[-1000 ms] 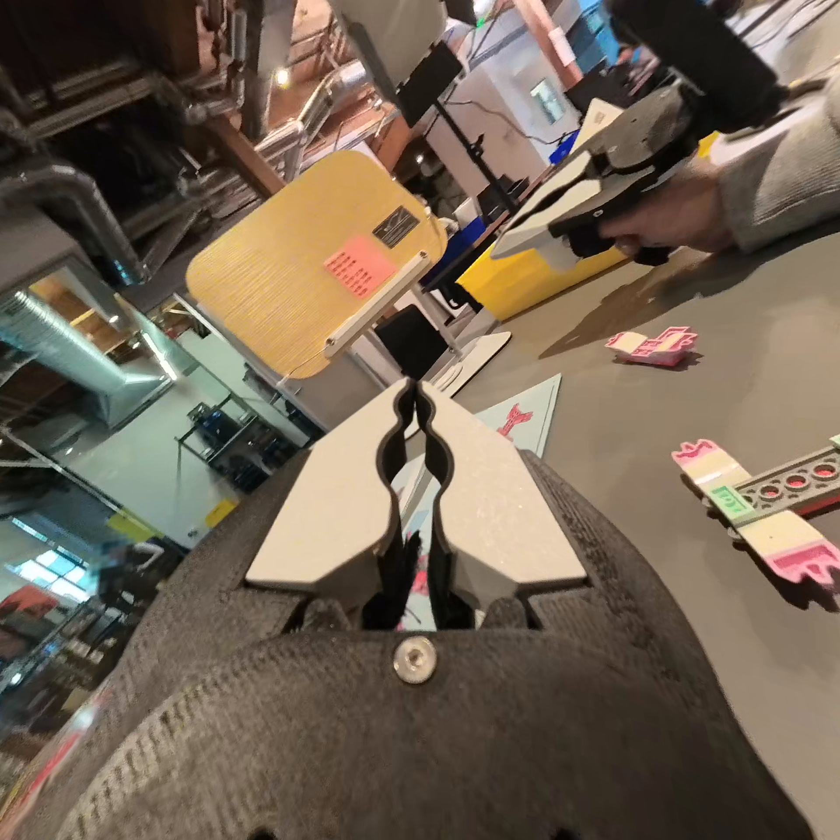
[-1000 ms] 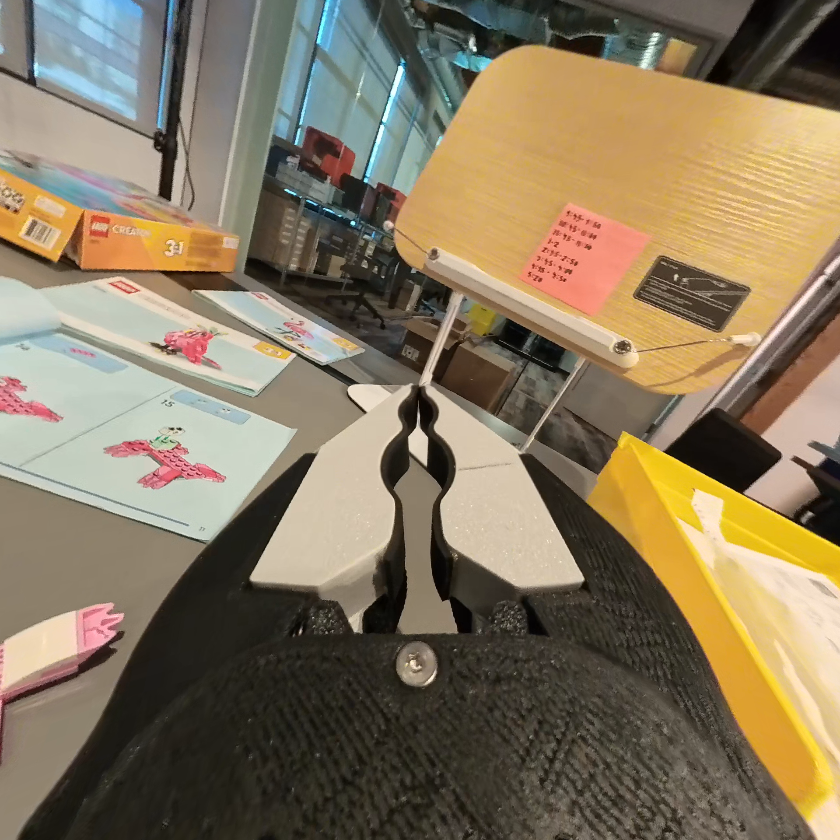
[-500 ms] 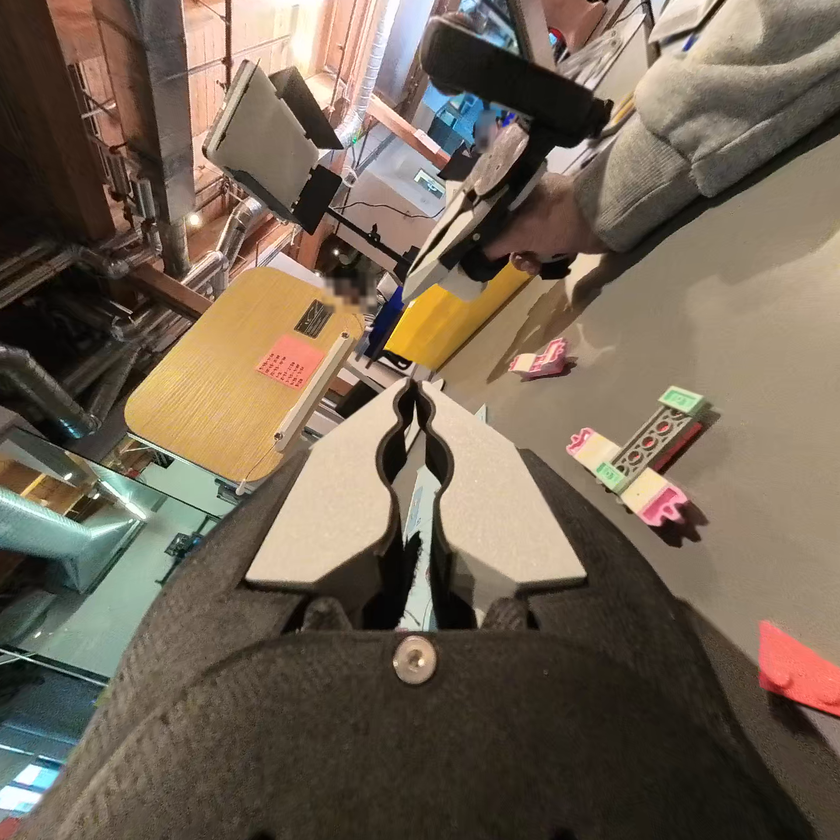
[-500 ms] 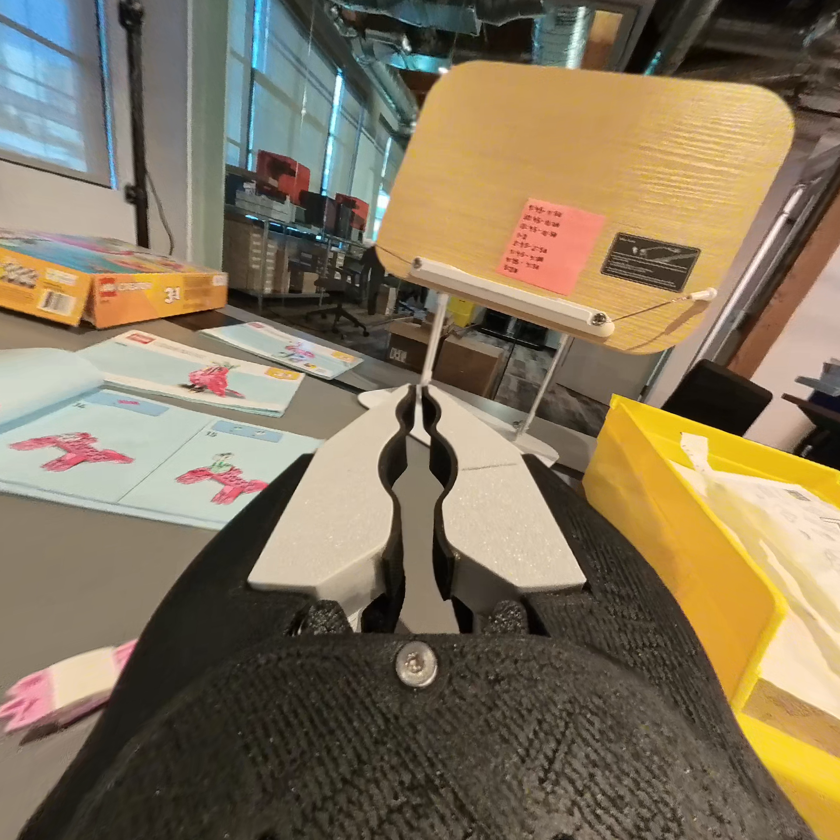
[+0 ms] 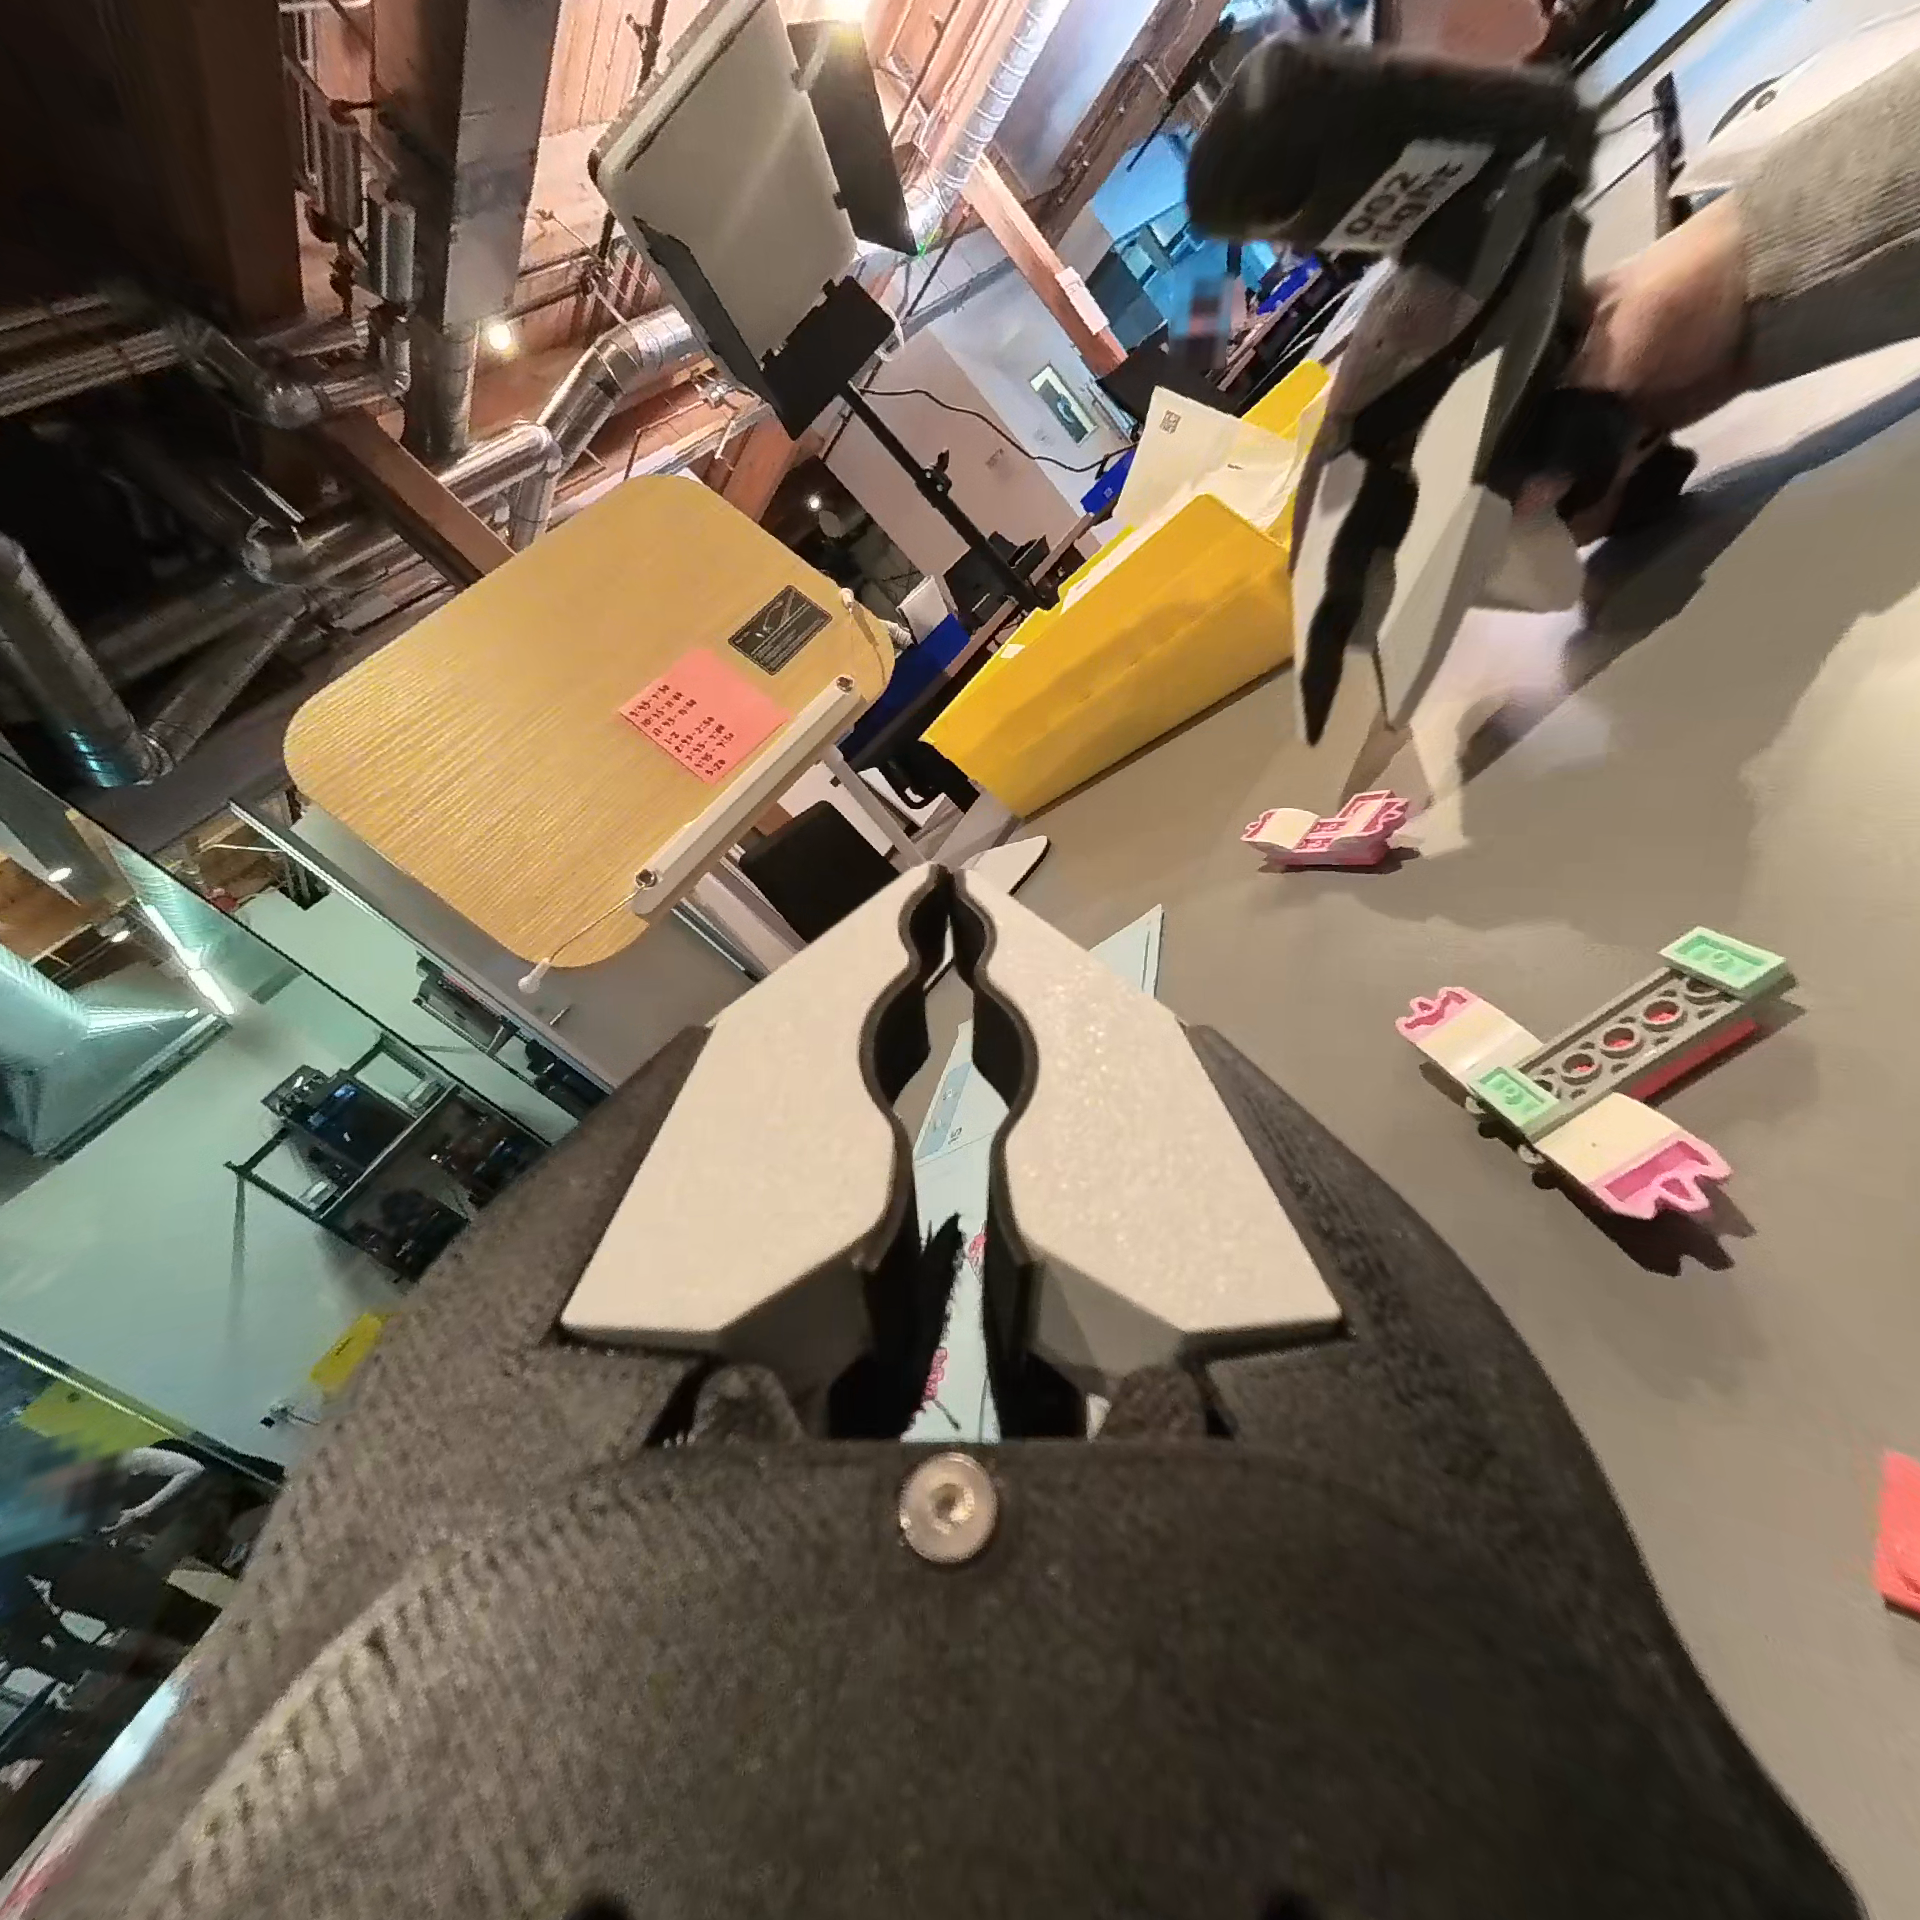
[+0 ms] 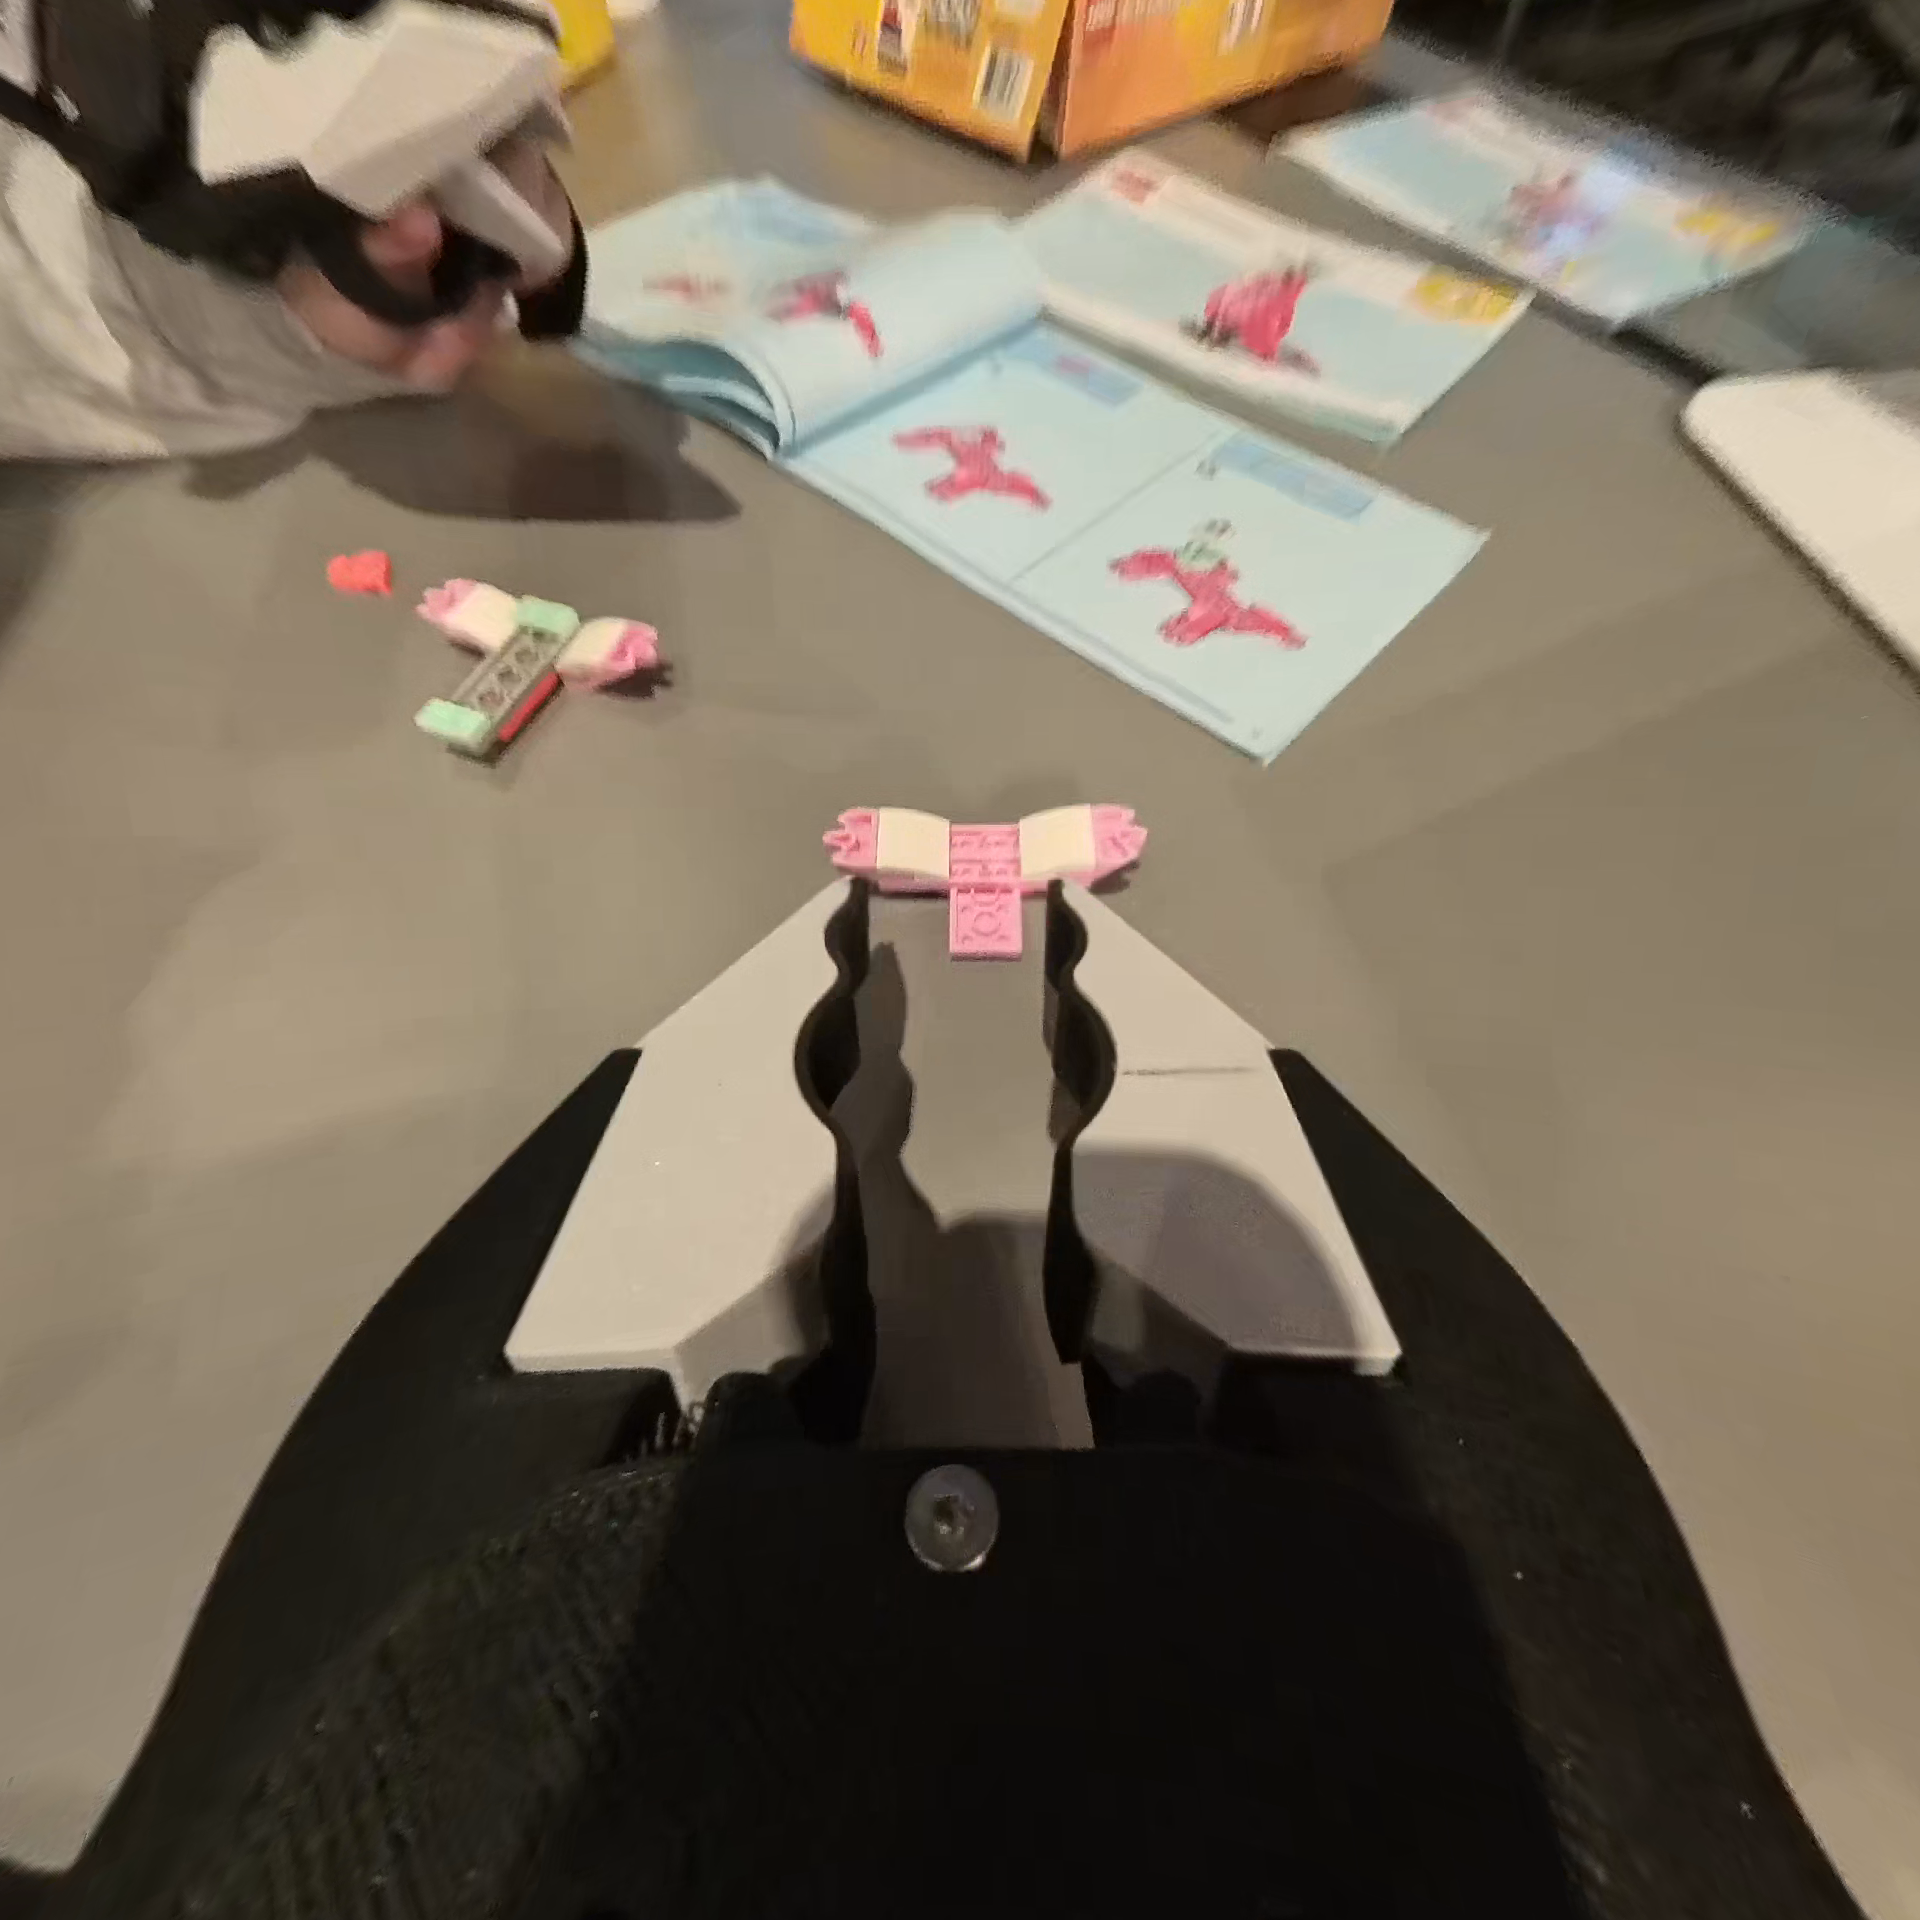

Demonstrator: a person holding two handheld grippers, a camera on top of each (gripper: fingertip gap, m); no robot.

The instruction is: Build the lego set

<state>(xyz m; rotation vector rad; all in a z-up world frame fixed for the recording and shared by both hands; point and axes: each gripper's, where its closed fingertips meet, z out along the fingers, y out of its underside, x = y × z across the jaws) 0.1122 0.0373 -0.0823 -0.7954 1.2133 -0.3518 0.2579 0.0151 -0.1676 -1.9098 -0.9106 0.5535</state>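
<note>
My right gripper (image 6: 954, 899) is open and tilted down at the grey table (image 6: 1455, 1039). A pink-and-white winged lego piece (image 6: 977, 847) lies just beyond its fingertips, with its pink stem in the gap between them. A grey, green, pink and white lego assembly (image 6: 520, 655) lies to the left, next to a small red piece (image 6: 361, 571). My left gripper (image 5: 951, 883) is shut and empty, held above the table. In the left wrist view the right gripper (image 5: 1351, 717) hangs over the winged piece (image 5: 1325, 831), and the assembly (image 5: 1590, 1060) lies nearer.
Open light-blue instruction booklets (image 6: 1039, 436) and an orange lego box (image 6: 1039, 62) lie at the far side. A yellow bin (image 5: 1122, 623) and a wooden book stand (image 5: 582, 717) stand at the table's edge. A person's hand and grey sleeve (image 6: 94, 343) hold the left gripper (image 6: 520, 223).
My right gripper has swung down from facing the book stand to the table, opened, and come over the winged piece. My left gripper has rolled and stays shut.
</note>
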